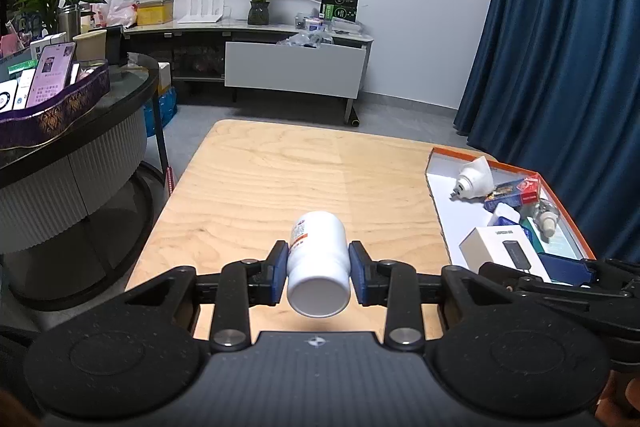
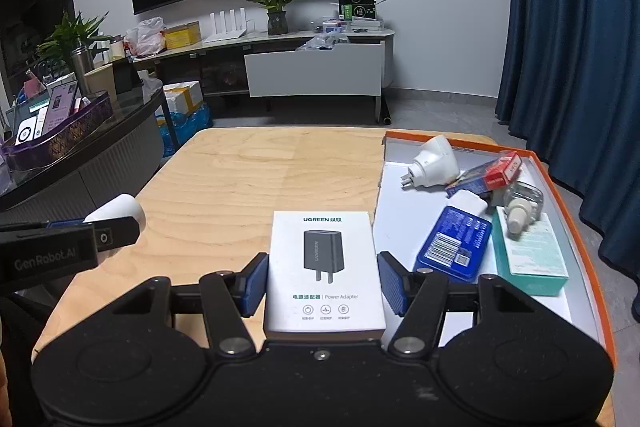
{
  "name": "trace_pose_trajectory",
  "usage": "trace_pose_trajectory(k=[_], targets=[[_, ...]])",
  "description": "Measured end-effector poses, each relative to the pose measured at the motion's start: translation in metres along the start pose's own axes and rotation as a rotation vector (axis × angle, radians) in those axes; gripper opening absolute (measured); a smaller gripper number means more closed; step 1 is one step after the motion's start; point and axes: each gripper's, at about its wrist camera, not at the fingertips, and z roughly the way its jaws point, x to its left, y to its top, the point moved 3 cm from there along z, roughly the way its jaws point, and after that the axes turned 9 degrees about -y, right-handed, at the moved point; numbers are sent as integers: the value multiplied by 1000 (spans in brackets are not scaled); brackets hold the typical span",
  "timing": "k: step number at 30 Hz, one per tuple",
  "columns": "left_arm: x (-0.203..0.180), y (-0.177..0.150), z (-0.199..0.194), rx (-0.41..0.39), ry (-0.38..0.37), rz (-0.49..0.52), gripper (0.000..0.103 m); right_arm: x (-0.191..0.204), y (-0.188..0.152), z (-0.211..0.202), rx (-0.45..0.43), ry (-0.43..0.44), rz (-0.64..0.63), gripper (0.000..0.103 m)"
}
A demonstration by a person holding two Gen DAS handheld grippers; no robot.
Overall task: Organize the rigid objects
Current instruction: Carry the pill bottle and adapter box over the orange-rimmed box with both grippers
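My left gripper (image 1: 318,269) is shut on a white pill bottle (image 1: 318,259) with an orange label, held lying along the fingers above the wooden table (image 1: 260,183). The bottle also shows at the left of the right wrist view (image 2: 118,213). My right gripper (image 2: 322,281) is shut on a white UGREEN power adapter box (image 2: 324,267), held at the left edge of the orange-rimmed tray (image 2: 576,187). That box also shows in the left wrist view (image 1: 504,249), inside the tray (image 1: 440,195).
The tray holds a white plug adapter (image 2: 434,163), a red and blue box (image 2: 492,175), a blue case (image 2: 456,243), a teal box (image 2: 532,255) and a small bottle (image 2: 524,205). A dark round side table (image 1: 80,131) stands left. A blue curtain (image 1: 560,67) hangs right.
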Motion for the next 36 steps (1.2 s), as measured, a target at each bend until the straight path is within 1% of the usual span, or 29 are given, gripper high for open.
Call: trace_pose_trajectory(k=[8,15,22,36], targets=[[-8,-3,-6,-11,-19,13,34,-10,-8,-11,-8,-8,10,71],[-13,-6,-5,-1,-30,26,34,-15,-14,-13,-10,-13,14,71],[-17,-7,-3,8,-41,29,34,-22,-17,-14,-12,-21,23,71],[-20,-8,-4,13,-52,35,34,-24,-17,-17,-16,-26,22,71]])
